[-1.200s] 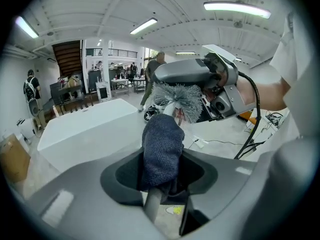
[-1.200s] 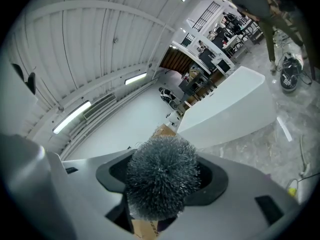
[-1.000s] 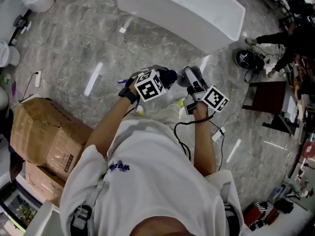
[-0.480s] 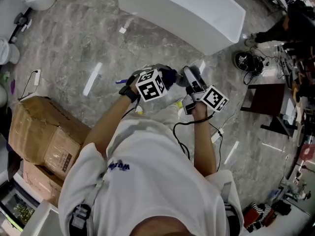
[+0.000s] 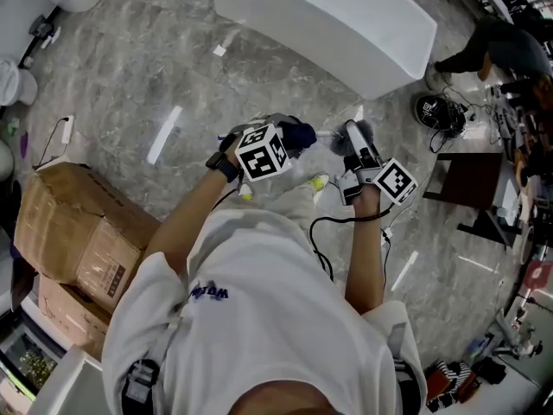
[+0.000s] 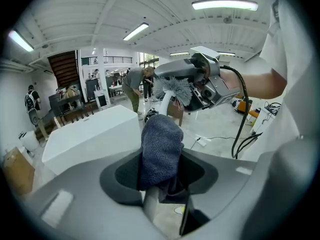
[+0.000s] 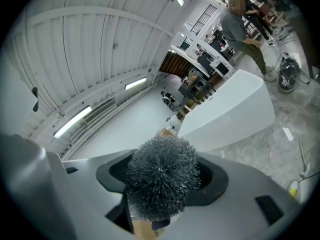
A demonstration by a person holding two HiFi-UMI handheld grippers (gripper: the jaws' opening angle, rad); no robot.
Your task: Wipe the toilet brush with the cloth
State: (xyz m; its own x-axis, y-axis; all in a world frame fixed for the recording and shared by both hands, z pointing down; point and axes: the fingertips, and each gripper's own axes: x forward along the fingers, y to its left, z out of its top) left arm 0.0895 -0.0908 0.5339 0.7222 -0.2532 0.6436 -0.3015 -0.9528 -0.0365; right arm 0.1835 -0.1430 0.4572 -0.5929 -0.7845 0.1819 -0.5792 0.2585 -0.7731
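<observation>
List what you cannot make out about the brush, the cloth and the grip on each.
- Brush handle: right gripper view, the bristle head covers it and the pads on it.
- Cloth, lower end: left gripper view, it drops out of sight below the jaws.
- Brush-cloth contact: left gripper view, the cloth overlaps the brush neck; head view, too small to tell.
- Left jaws: head view, the marker cube covers them.

Bright ceiling strip lights (image 6: 225,4) — fisheye edges dark, warped.
</observation>
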